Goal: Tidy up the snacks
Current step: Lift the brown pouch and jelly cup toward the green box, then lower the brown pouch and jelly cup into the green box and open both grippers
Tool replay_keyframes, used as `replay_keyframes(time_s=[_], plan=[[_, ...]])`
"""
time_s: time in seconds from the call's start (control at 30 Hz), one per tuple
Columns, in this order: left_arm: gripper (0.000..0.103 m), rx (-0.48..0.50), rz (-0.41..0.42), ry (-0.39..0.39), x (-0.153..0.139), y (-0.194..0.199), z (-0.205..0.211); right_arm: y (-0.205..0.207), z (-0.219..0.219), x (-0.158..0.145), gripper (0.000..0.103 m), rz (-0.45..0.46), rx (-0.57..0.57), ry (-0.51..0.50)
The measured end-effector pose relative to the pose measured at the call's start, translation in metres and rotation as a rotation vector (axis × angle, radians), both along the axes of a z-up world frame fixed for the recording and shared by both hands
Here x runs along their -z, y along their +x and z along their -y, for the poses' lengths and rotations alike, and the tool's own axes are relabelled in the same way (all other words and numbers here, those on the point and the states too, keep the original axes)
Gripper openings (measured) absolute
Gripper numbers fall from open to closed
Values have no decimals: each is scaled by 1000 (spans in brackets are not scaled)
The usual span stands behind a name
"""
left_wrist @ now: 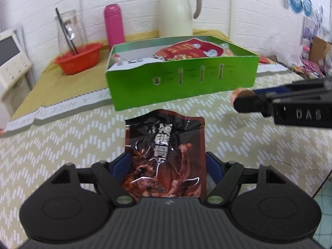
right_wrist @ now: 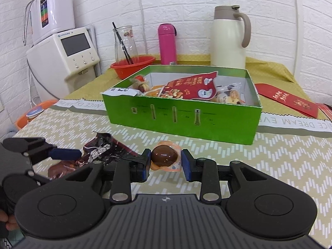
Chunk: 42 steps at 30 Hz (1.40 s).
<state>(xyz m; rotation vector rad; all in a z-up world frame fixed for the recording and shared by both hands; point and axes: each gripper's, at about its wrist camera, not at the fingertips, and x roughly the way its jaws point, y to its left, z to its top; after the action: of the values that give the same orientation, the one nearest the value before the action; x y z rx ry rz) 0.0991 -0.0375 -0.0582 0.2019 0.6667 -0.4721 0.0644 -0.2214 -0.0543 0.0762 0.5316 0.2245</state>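
Right claw (right_wrist: 165, 161) pinching brown egg snack (right_wrist: 164, 158) — green box (right_wrist: 186, 122) beyond, dark pouch (right_wrist: 103, 151) left

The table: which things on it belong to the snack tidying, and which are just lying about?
Part of the job:
dark glossy snack pouch
brown egg in an orange wrapper
green cardboard box

Just lying about:
pink flask
cream jug
red plastic bowl
glass carafe
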Motion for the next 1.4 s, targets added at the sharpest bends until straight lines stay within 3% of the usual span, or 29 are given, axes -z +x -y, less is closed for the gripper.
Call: replay_keyframes(time_s=[0.47,0.77,1.0,1.1,1.4], plan=[[72,-93,31,-158,-25,-4,-23,-1,-8,5,56,-39,-30,36],[73,-81,114,-204,-57,3,-9,-6,-11,-12,56,40,-25,25],[74,-69,178,-215,-75,41,24,21,0,-35,56,127,47,25],[74,-89,172,-257,-79,65,31,39,9,-43,57,161,93,22],[74,-114,156,-245,-65,128,49,91,35,-32,57,194,182,45]])
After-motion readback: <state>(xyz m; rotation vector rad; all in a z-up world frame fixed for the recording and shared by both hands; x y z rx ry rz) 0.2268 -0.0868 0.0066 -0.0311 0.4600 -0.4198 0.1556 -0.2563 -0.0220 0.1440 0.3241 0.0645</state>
